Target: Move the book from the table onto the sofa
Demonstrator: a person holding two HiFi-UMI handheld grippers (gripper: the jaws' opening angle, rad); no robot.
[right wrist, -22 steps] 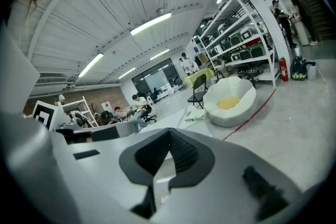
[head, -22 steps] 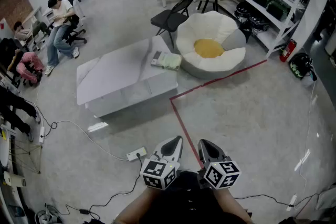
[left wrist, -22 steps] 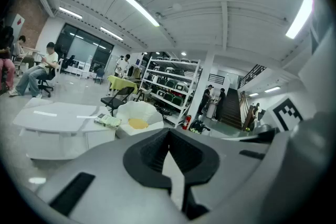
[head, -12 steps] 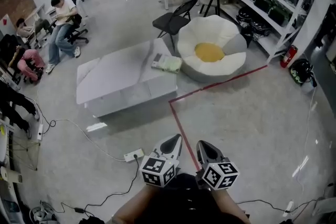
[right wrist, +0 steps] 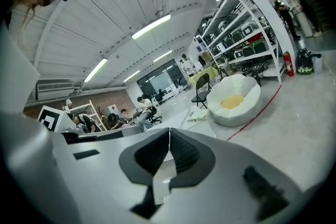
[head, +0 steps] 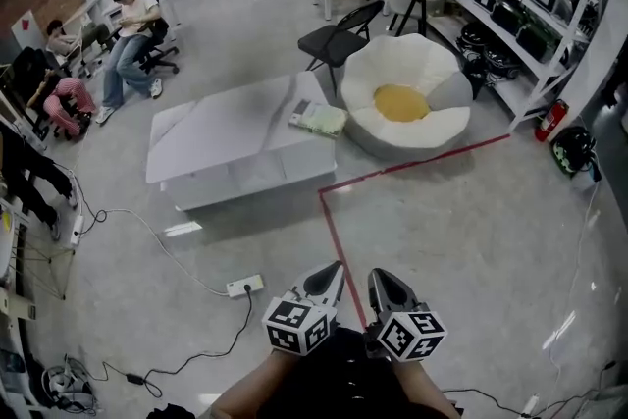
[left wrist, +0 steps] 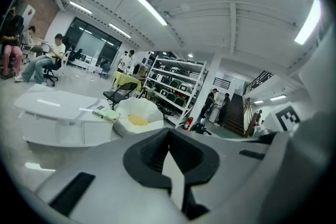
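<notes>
Barely anything has moved since the earlier frames: the room has slid a little right and down in the head view, and both grippers sit where they were, low and side by side

I read the left gripper (head: 330, 272) as closed, its dark ribbed pads meeting tip to tip with nothing between them, and the right gripper (head: 379, 278) as closed and empty too

The pale green, flat rectangular book (head: 318, 119) lies on the low, smooth white rectangular table (head: 226, 137), at the end nearest the white petal-shaped beanbag sofa with its yellow centre cushion (head: 432, 128). Both are well apart from my grippers, across polished grey concrete floor marked with a red tape line (head: 339, 240)

My guess is that the book is a thin softcover: light, bendy, perhaps slick on its cover. I'd pinch it across the spine edge so all the pages stay together and it doesn't sag or fan open. Whether any edge overhangs the table I can't tell from here. The sofa looks soft and dished, so it should receive the book gently
</notes>
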